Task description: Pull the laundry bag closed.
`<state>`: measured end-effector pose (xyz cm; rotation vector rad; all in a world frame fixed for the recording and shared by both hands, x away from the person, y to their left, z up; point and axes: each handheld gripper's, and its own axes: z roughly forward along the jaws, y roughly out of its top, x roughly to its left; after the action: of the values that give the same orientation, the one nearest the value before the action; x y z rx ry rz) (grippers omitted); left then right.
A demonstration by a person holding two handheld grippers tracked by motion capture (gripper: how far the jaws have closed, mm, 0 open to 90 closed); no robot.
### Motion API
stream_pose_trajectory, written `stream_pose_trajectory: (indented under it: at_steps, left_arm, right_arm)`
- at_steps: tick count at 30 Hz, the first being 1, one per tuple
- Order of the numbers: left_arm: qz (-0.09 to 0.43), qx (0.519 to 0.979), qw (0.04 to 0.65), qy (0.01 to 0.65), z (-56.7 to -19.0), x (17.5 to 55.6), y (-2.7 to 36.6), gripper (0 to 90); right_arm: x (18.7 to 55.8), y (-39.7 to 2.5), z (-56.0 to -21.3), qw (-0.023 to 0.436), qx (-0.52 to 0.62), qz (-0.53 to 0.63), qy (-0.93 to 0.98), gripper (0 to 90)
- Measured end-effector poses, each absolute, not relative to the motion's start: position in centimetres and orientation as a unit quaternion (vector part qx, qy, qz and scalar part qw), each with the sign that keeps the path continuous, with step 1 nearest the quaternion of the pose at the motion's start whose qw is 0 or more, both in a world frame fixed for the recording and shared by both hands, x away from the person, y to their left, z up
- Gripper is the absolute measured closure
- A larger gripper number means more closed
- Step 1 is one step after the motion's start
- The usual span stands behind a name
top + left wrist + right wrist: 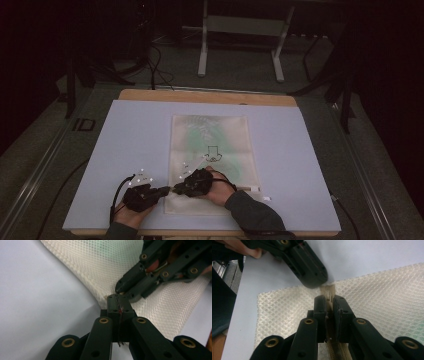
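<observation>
The mesh bag point(212, 160) lay flat on the table's near middle, its zipper point(335, 350) running left-right along the near edge, where the left gripper point(117, 301) pinched the near-left corner and the right gripper point(329, 298) clamped the zipper pull point(328, 291).

Your mesh bag point(210, 150): cream-white honeycomb weave, a pale green leafy print across its face, a black line drawing at centre; zip tape point(337, 350) beige. Your left gripper point(165, 190) and right gripper point(176, 188): black, with brass-coloured rivets. Your mat point(125, 135): plain pale lavender-blue. Your table point(200, 96): light wood edge.
</observation>
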<state>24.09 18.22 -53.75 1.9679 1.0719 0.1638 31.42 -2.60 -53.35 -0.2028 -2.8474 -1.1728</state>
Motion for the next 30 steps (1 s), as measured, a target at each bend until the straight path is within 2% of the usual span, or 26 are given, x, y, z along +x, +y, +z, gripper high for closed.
stream_pose_trajectory:
  at_steps: [14,30]
  left_arm:
    - [0.079,0.794,0.409,0.442,-53.99,24.34,17.53,89.9]
    - [0.073,0.791,0.414,0.445,-54.09,24.37,17.74,89.9]
  right_arm:
    - [31.32,-2.24,-53.23,0.023,-0.065,-0.373,-0.925,82.2]
    - [31.35,-3.03,-52.81,0.019,-0.055,-0.358,-0.932,82.3]
